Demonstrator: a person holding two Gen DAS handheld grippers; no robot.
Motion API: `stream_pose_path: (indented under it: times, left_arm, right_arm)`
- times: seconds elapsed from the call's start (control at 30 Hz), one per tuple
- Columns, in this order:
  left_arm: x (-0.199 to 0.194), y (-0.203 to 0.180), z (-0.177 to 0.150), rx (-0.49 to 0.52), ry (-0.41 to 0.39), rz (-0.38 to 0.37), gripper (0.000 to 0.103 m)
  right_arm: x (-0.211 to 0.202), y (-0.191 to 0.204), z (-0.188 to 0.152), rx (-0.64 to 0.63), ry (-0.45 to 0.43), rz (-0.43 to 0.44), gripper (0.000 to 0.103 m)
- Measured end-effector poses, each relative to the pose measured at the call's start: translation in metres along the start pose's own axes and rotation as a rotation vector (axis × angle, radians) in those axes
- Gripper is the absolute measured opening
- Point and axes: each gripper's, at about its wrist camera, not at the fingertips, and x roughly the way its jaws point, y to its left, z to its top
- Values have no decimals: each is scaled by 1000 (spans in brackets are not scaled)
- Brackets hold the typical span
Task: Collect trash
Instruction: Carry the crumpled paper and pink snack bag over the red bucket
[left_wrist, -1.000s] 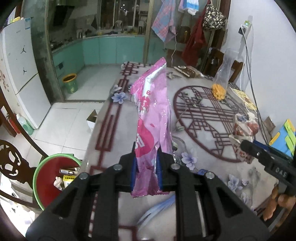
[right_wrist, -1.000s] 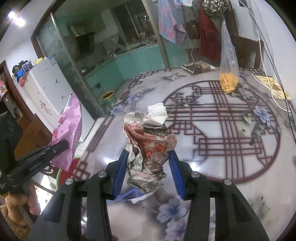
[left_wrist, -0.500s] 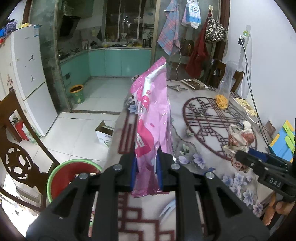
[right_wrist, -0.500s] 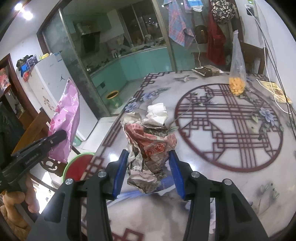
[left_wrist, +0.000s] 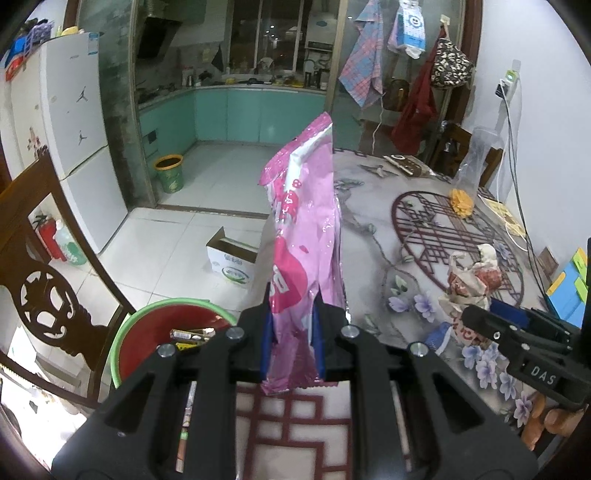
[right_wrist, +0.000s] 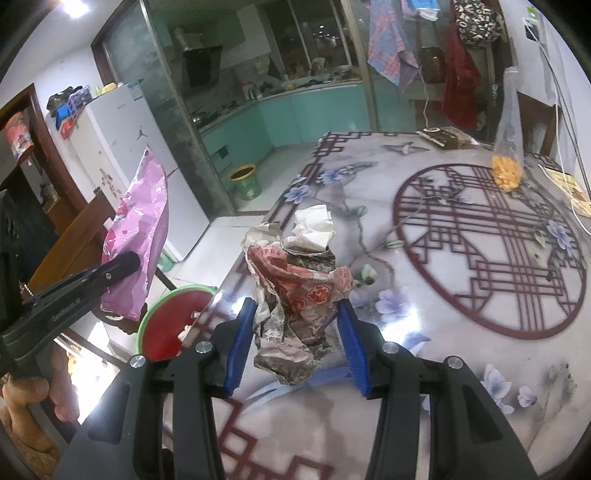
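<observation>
My left gripper (left_wrist: 291, 332) is shut on a tall pink plastic bag (left_wrist: 306, 236) and holds it upright near the table's left edge; the bag also shows in the right wrist view (right_wrist: 138, 236). My right gripper (right_wrist: 295, 332) is shut on a wad of crumpled red-and-white paper (right_wrist: 299, 280), held above the table; the wad also shows in the left wrist view (left_wrist: 472, 280). A red trash basin with a green rim (left_wrist: 159, 332) stands on the floor beside the table, with some trash in it; it also shows in the right wrist view (right_wrist: 170, 321).
The round flowered table (right_wrist: 480, 295) carries a clear bag of yellow snacks (right_wrist: 508, 162) and a dark box (right_wrist: 443, 136) at the far side. A wooden chair (left_wrist: 48, 295) stands left of the basin. A cardboard box (left_wrist: 232, 258) and a green bin (left_wrist: 170, 173) are on the floor.
Both grippers have drawn back and to the left with their loads. The table's left edge and the red basin have come further into both views.
</observation>
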Motion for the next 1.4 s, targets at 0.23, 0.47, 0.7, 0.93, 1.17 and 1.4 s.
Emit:
stream_pose_path:
  times: [0.23,0.47,0.7,0.93,1.17,1.4]
  left_arm:
    - [2,15,-5,-15,16,38,17]
    - [8,37,-12,-37,46,96,17]
    - [12,60,-19,-78,71,142,17]
    - [12,79,-20,-124,79,150,17]
    - [9,103,-18,-191,67,165,17]
    - [18,131,-32,-232,132,222,17]
  right_arm:
    - [13,13,-1,-17,22,26,45]
    - [28,21,-1,-19,38,49,45]
    - [45,33,-5,-22,62,85,45]
    - [58,55,1,-51,65,125,45]
    - [72,80,9,-83,70,162,45]
    - [84,95,11,-93,88,190,45]
